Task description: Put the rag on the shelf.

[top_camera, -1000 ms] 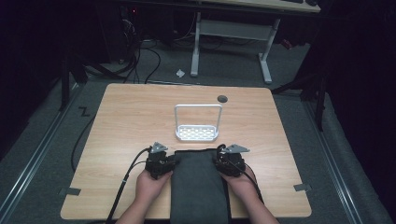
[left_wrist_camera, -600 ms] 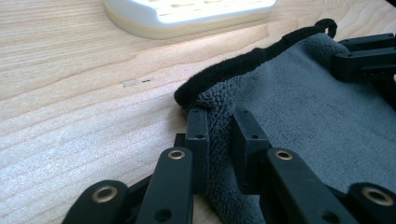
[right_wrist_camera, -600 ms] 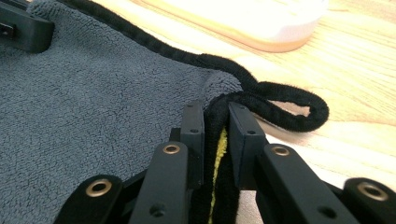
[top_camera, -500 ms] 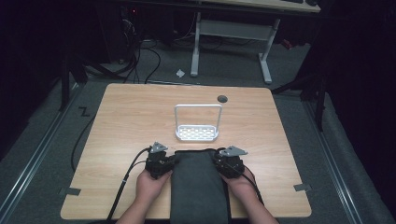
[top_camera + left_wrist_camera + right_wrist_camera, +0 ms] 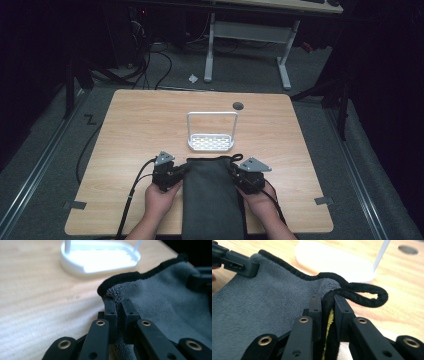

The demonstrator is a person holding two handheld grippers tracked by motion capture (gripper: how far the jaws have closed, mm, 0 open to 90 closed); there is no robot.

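High view: person's hands coming in at the near bench edge, each holding a claw on a far corner of the dark grey terry towel with black piping [image 5: 212, 197], which is lying flat along the near middle of the light wooden bench [image 5: 140, 125] and hanging over its near edge. Left claw [image 5: 181, 172] is pinching the towel's far-left corner, jaws having just been closing, cloth squeezed between them. Right claw [image 5: 234, 175] is clamping the far-right corner by the hem loop [image 5: 372, 293], also just closing, a yellow tag [image 5: 329, 325] showing between its jaws. Just beyond sits the white perforated plastic rack with wire hoop [image 5: 211, 141], apart from the towel. Judging: to lift well, be raising both corners evenly, keeping the hem taut, staying clear of the rack.
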